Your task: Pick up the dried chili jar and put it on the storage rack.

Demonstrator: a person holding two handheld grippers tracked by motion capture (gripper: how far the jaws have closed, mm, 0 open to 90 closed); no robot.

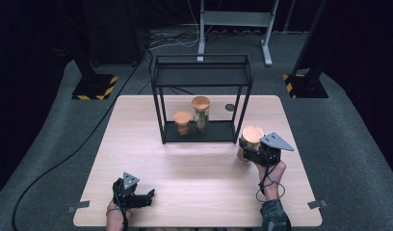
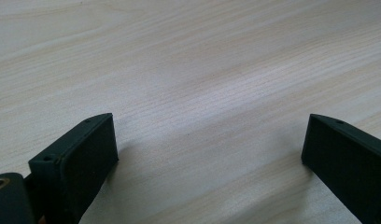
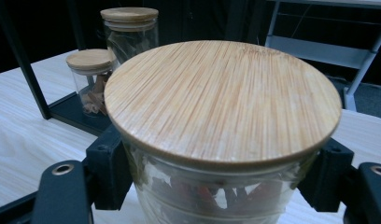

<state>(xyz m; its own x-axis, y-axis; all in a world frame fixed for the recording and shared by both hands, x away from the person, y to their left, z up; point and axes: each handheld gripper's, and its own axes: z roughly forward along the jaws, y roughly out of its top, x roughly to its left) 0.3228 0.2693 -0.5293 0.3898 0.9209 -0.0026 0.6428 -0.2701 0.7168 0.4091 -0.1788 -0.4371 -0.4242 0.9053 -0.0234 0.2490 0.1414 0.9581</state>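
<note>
Glass jar (image 3: 216, 186) with a bamboo lid (image 3: 221, 98) sits clamped between the fingers (image 3: 107, 170) of the right gripper (image 1: 250, 149), right of centre in the high view, just beside the black shelf (image 1: 202, 132) that holds two more jars (image 1: 182, 122). At lower left the left gripper (image 1: 146, 197) rests over bare table (image 2: 188, 70), its fingers (image 2: 76, 158) spread wide with nothing between them.
</note>
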